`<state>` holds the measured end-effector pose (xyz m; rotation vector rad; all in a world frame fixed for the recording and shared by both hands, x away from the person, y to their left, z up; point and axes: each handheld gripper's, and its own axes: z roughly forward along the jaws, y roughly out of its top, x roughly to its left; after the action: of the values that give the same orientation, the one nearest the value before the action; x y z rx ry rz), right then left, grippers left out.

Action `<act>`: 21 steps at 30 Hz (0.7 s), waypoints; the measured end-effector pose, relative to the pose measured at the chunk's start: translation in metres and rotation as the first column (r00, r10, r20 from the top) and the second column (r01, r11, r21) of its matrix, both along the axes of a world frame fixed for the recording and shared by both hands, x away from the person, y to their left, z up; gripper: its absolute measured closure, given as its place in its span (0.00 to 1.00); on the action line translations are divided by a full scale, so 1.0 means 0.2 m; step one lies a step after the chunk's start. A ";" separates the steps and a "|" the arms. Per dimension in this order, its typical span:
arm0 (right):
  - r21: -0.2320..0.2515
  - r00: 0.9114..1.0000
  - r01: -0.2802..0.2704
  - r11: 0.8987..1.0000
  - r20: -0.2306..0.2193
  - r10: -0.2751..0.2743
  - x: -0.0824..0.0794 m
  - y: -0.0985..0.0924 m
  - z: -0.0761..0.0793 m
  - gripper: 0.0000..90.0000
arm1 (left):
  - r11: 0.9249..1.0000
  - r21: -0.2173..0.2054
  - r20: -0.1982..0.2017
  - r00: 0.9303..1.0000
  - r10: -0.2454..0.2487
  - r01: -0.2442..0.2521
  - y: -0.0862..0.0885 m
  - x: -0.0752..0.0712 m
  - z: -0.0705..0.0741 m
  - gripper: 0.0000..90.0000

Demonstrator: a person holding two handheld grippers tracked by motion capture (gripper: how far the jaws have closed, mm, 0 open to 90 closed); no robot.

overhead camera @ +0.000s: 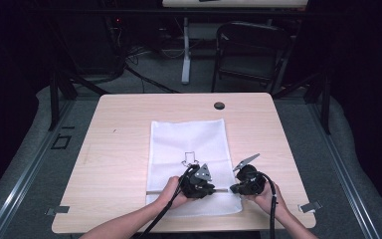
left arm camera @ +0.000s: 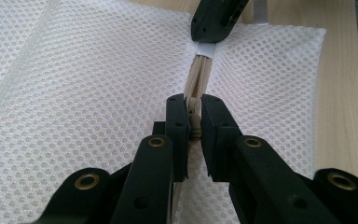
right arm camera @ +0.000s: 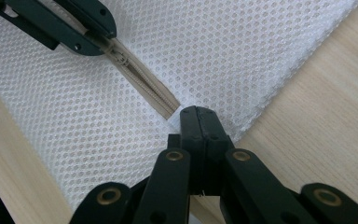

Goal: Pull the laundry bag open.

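White mesh laundry bag [overhead camera: 189, 149] flat on the wooden table [overhead camera: 114, 164], near its front edge. Left gripper [left arm camera: 193, 122] clamped on the zipper pull [left arm camera: 195, 127] (beige zipper [left arm camera: 199, 77] running away from it, partly parted). Right gripper [right arm camera: 198, 123] pinched shut on the zipper's end, by the bag's side edge. Both grippers close together, facing each other along the zipper.
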<state>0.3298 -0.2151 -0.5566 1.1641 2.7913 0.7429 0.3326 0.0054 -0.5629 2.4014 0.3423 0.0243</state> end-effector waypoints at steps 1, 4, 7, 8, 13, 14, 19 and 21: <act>-0.001 1.000 0.000 1.000 -0.001 0.000 0.00 0.00 0.00 1.00 | 1.000 0.001 0.005 1.000 -0.003 0.003 0.00 0.00 0.00 0.91; 0.002 1.000 0.005 1.000 0.002 -0.005 0.00 0.00 0.00 1.00 | 1.000 0.002 -0.001 1.000 -0.005 0.005 0.00 0.00 0.00 0.91; 0.004 1.000 0.003 1.000 0.005 -0.003 0.00 0.00 0.00 1.00 | 1.000 -0.002 -0.004 1.000 -0.007 0.007 0.00 0.00 0.00 0.91; 0.004 1.000 0.005 1.000 0.003 -0.005 0.00 0.00 0.00 1.00 | 1.000 0.004 -0.002 1.000 -0.005 0.005 0.00 0.00 0.00 0.91; 0.009 1.000 0.019 1.000 -0.002 -0.019 -0.01 0.00 0.00 1.00 | 1.000 -0.005 -0.018 1.000 -0.001 0.001 0.03 0.01 0.00 0.91; 0.008 1.000 0.019 1.000 -0.004 -0.019 -0.01 0.00 0.00 1.00 | 1.000 -0.006 -0.016 1.000 -0.002 0.001 0.04 0.01 0.01 0.91; 0.001 1.000 0.022 1.000 -0.003 -0.022 -0.01 0.01 0.00 1.00 | 1.000 0.004 -0.017 1.000 0.002 -0.001 0.07 0.01 0.01 0.91; 0.001 1.000 0.022 1.000 -0.004 -0.022 -0.01 0.01 0.00 1.00 | 1.000 0.004 -0.017 1.000 0.002 -0.002 0.07 0.01 0.00 0.91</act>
<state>0.3283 -0.2138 -0.5563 1.1949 2.7770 0.7410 0.3347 0.0200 -0.5621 2.4066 0.3529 0.0054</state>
